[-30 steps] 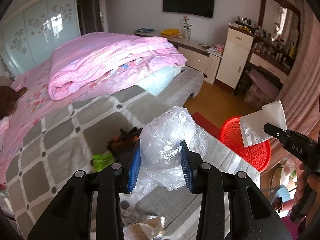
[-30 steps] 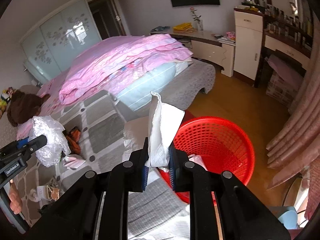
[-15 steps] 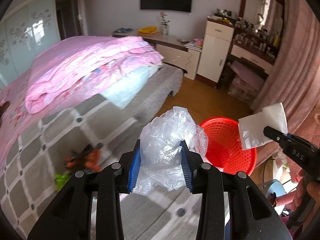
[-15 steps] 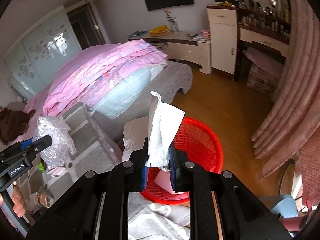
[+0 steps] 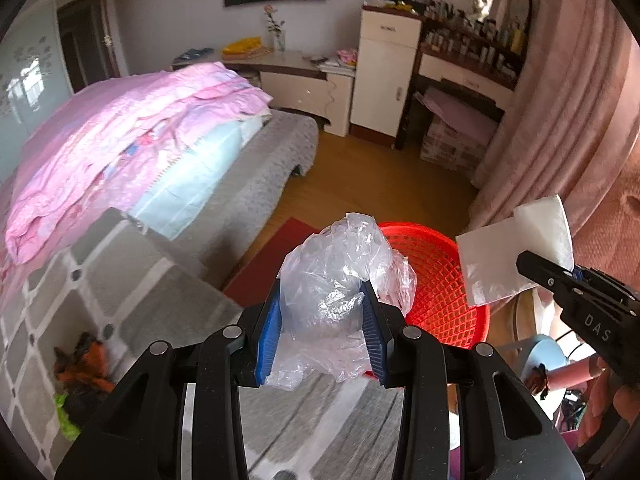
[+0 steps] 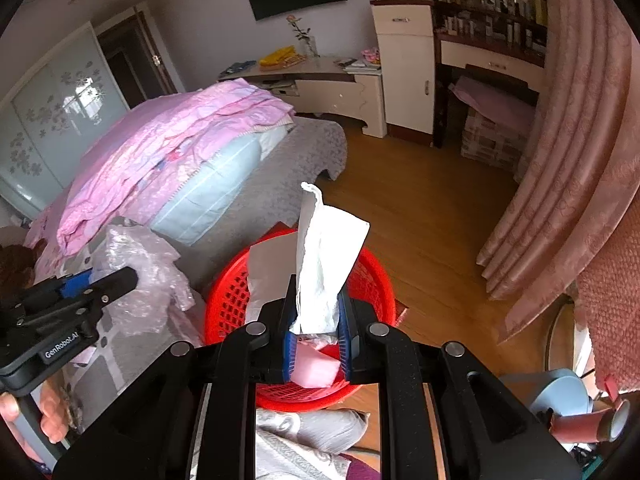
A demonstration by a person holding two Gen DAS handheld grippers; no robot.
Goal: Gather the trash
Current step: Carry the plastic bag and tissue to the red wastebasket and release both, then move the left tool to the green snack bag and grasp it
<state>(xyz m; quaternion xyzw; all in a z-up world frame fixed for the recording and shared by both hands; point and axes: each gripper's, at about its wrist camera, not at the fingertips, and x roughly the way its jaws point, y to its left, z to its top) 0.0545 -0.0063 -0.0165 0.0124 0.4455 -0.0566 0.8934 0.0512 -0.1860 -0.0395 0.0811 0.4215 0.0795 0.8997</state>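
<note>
The left gripper (image 5: pixel 323 334) is clenching a crumpled clear plastic bag (image 5: pixel 340 276), and the right gripper (image 6: pixel 317 346) is pinching a white tissue (image 6: pixel 324 264), both hanging over the red basket (image 6: pixel 372 280) sitting on the wooden floor (image 6: pixel 424 200) beside the bed (image 5: pixel 248 176).

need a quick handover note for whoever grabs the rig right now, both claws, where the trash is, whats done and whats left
Left claw: shut on a crumpled clear plastic bag, held near the rim of the round red mesh plastic basket on the floor beside the bed.
Right claw: shut on a white paper tissue, directly above the basket.
Done: both pieces picked up; the basket already holds a pink item.
Left: open both claws over the basket, then fetch the orange and green scraps lying on the grey checked bed cover.
</note>
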